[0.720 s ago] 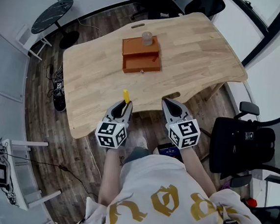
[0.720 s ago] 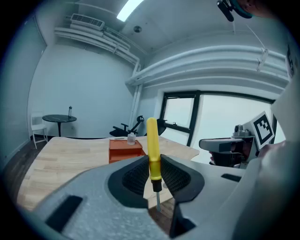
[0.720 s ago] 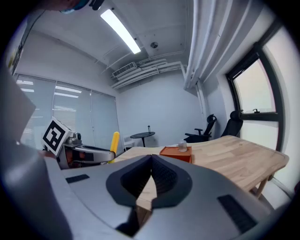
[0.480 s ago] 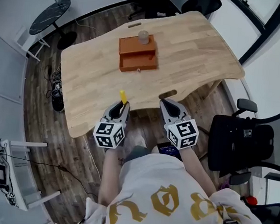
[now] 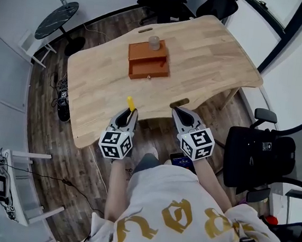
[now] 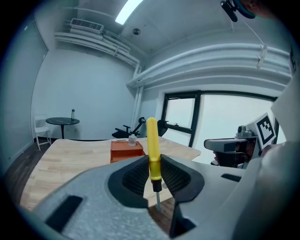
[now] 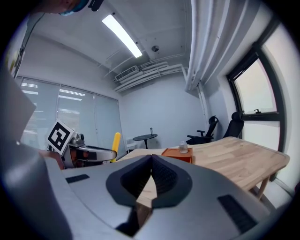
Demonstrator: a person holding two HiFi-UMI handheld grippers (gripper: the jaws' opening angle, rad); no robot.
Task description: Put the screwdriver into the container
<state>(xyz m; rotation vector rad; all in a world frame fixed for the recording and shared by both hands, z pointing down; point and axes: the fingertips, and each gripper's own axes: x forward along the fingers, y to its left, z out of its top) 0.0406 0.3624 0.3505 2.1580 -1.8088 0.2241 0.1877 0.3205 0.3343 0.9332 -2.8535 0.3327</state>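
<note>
Dark plank flooring (image 5: 50,119) surrounds the pale wooden desk (image 5: 211,49), whose curved near edge sits just ahead of you. Toward the far middle of that desk stands the orange container (image 5: 149,60), a low box with its front part jutting toward you. A small clear bottle (image 5: 154,42) stands on its back part. Off the desk's far left corner is a dark round side table (image 5: 57,17). A black office chair (image 5: 259,155) stands to your right, beside the desk's near right end.

Your left tongs (image 5: 130,113) are clenched on the screwdriver (image 5: 131,103). In the left gripper view the ribbed pads press the lower end of the yellow handle from both sides. The handle stands upright above them, and the thin metal shaft points down below them (the handle is the only part you can spot from the head view). Seen from the head view, that yellow handle shows right at the desk's near edge. It is well apart from the container, with bare desk between the two.

Your right tongs (image 5: 179,112) are clenched too, but on nothing. The right gripper view shows the two pads meeting at their tips, with only desk wood visible through the gap below. They hang at the desk's near edge, level with the left tongs and apart from them. Both pairs point toward the desk, each with its marker cube nearer your body.
</note>
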